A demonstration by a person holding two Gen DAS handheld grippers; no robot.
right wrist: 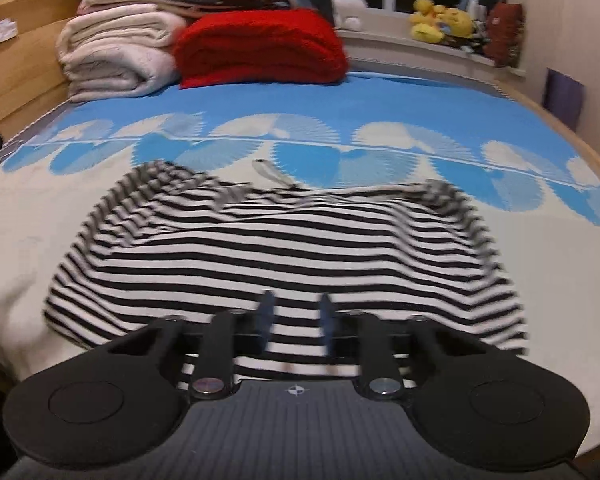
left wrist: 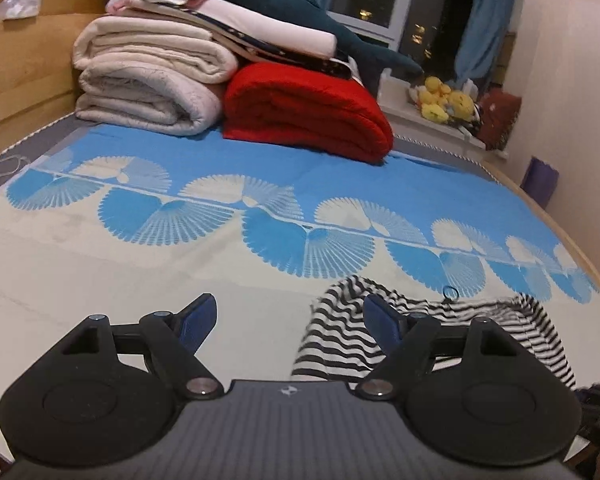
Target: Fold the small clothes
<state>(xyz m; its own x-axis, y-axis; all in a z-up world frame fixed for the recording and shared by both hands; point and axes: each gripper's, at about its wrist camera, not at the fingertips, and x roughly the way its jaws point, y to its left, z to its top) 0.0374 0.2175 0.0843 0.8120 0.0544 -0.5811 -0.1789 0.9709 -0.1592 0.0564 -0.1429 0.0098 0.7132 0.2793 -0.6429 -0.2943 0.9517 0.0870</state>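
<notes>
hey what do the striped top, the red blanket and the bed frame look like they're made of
Striped top: looks like thin knit jersey, probably cotton; it lies limp, with stripes rippling over soft wrinkles. Matte.
Red blanket: looks like thick plush or fleece; fuzzy surface, fat rounded folds. The fibre cannot be told.
Bed frame: looks like light wood or wood veneer; warm tan panels, smooth with a slight sheen.

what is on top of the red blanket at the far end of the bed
A stack of folded white and dark linens leans over the red blanket near its back edge, with a dark teal plush above them. How much of the blanket they cover behind is hidden.
</notes>
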